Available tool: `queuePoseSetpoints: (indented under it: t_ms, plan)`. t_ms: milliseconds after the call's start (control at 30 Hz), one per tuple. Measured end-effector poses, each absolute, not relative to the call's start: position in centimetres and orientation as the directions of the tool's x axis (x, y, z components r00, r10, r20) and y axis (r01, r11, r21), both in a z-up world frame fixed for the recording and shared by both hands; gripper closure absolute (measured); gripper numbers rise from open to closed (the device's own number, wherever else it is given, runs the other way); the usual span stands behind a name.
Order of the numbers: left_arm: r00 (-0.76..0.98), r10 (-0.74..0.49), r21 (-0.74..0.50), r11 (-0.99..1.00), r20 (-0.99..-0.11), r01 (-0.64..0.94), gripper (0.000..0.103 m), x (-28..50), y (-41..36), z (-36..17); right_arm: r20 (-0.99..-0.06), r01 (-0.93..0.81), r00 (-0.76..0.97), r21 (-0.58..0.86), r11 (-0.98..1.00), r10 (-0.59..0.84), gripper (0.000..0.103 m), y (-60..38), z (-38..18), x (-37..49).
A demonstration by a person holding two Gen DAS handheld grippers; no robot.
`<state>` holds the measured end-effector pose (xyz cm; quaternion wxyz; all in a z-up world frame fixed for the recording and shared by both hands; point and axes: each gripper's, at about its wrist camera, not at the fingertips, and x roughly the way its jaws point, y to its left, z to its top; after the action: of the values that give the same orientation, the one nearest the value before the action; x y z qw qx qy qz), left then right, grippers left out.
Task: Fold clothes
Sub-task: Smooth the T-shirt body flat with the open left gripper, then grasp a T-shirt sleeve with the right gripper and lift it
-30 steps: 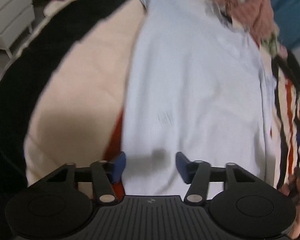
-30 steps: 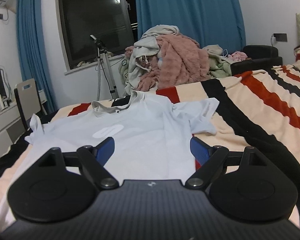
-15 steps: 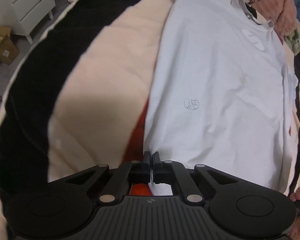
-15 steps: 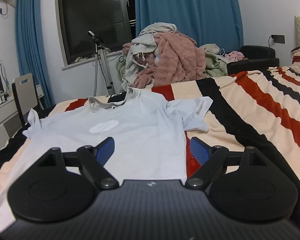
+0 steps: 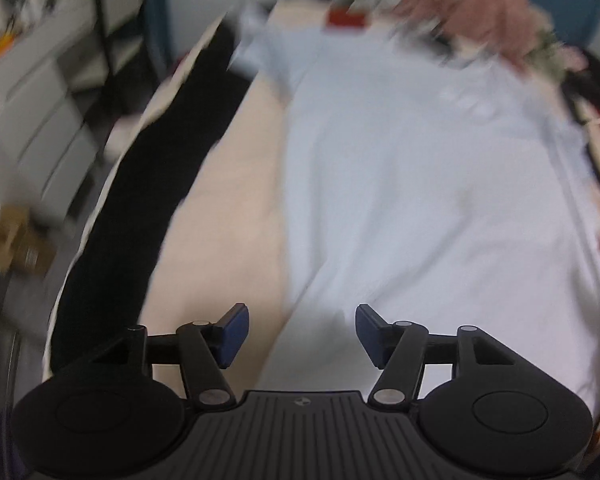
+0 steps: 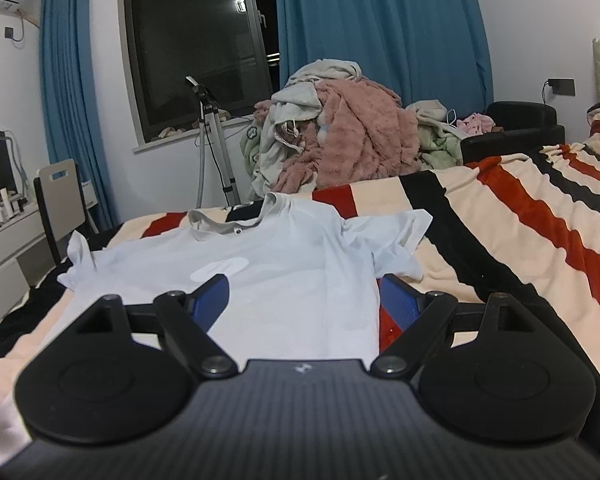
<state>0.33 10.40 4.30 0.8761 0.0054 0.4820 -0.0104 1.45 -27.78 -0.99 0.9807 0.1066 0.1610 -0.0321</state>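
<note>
Left wrist view blurred: left gripper wide open, empty, over pale-blue cotton T-shirt's hem corner. Right gripper likewise. Pinch only shirt fabric, not striped fleece blanket beneath.

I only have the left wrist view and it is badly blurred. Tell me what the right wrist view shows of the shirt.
Observer: The light blue shirt lies spread flat on the striped blanket, collar at the far end.
Operator: Report the right gripper.
Observer: The right gripper is open, its fingers low over the shirt's near part, holding nothing.
Operator: Give me the sleeves.
Observer: The sleeve on the view's right lies spread out and rumpled; the one on the view's left is bunched and sticks up.
Operator: Say what lies beyond the collar.
Observer: A pile of unfolded clothes in front of the blue curtain.
</note>
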Motion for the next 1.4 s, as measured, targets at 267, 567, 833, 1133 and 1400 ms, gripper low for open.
queuePoseSetpoints:
  t_ms: [267, 567, 833, 1133, 1400]
  plan:
    - [0.855, -0.114, -0.084, 0.993, -0.505, 0.083, 0.009, -0.9, 0.4, 10.5, -0.3, 0.09, 0.954, 0.193, 0.977, -0.029, 0.022, -27.8, -0.4, 1.1]
    - [0.876, -0.204, -0.154, 0.977, -0.437, 0.15, 0.006, -0.3, -5.1, 5.4, -0.25, 0.069, 0.963, 0.578, 0.813, 0.096, 0.016, -33.1, -2.7, 2.5]
    - [0.837, -0.163, -0.146, 0.984, -0.523, 0.1, 0.006, 4.1, -0.9, -3.8, -0.314, 0.205, 0.943, 0.804, 0.559, 0.106, 0.023, -39.8, -10.5, 12.2]
    - [0.826, -0.153, -0.151, 0.985, -0.542, 0.083, 0.006, 7.0, -1.0, -7.7, -0.253, 0.18, 0.96, 0.886, 0.427, 0.119, 0.037, -43.2, -16.9, 21.8]
    - [0.855, -0.03, -0.02, 1.0, -0.518, 0.023, 0.006, 9.0, -2.7, -10.2, -0.222, 0.161, 0.972, 0.87, 0.465, 0.078, 0.057, -44.5, -17.5, 28.0]
